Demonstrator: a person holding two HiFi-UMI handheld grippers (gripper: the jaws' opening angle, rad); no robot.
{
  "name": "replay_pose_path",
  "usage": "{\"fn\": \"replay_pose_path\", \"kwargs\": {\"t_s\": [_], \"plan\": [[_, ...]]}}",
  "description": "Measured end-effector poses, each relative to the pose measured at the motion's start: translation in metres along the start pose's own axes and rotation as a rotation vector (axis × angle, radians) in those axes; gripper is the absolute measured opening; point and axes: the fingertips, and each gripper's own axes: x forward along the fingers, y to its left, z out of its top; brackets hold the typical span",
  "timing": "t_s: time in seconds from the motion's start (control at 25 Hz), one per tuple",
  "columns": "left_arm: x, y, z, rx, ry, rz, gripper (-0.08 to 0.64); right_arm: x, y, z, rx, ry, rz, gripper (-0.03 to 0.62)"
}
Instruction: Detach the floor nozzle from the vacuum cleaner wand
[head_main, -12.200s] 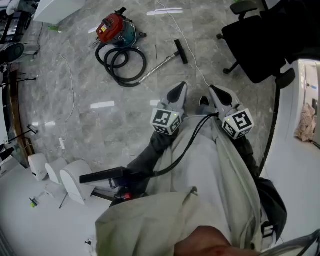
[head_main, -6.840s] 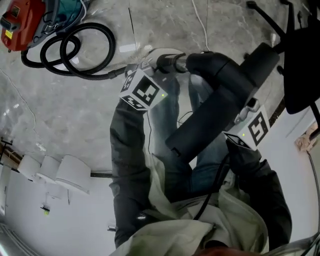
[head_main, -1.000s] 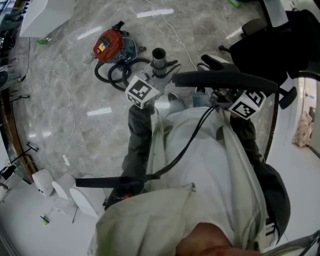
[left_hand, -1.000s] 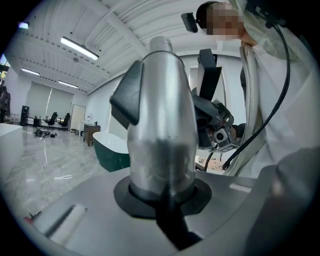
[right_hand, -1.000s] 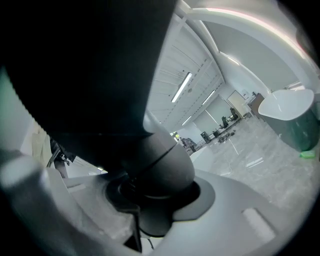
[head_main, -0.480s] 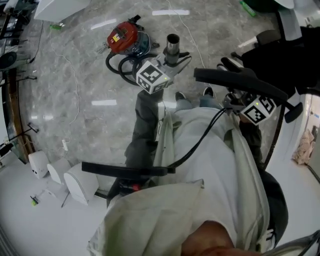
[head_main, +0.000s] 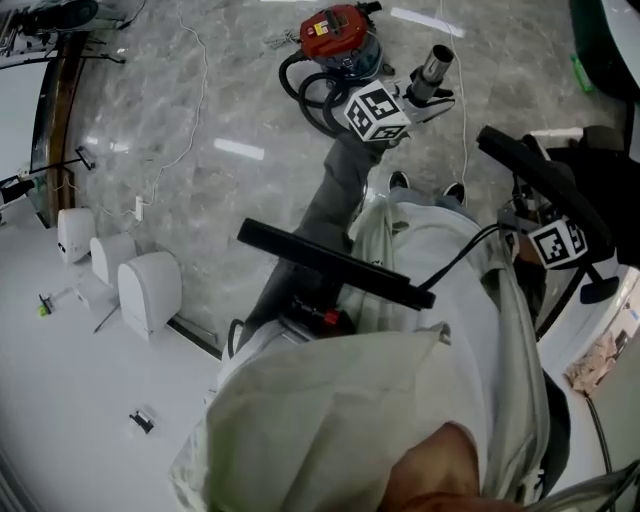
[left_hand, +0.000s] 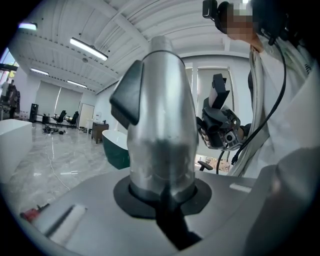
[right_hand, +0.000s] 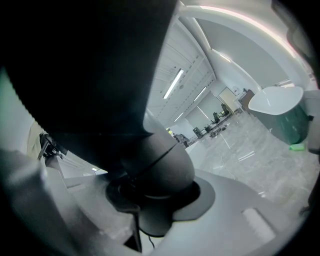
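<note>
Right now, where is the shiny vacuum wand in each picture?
Head view: the metal wand pokes out near the top, past the left gripper.
Left gripper view: the wand fills the middle, clamped in the jaws.
Right gripper view: not in it; the black floor nozzle blocks much of the picture.
Shared landmark: the dark green tub.
</note>
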Motion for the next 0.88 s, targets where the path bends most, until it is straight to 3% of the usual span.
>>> {"fn": "replay_pose_path", "kwargs": {"t_s": [0.88], "plan": [[0.002, 0.003, -0.013, -0.013, 0.022, -0.02, 0.047, 0.011, -0.001, -0.005, -0.001, 0.005, -0.028, 0.124]]}}
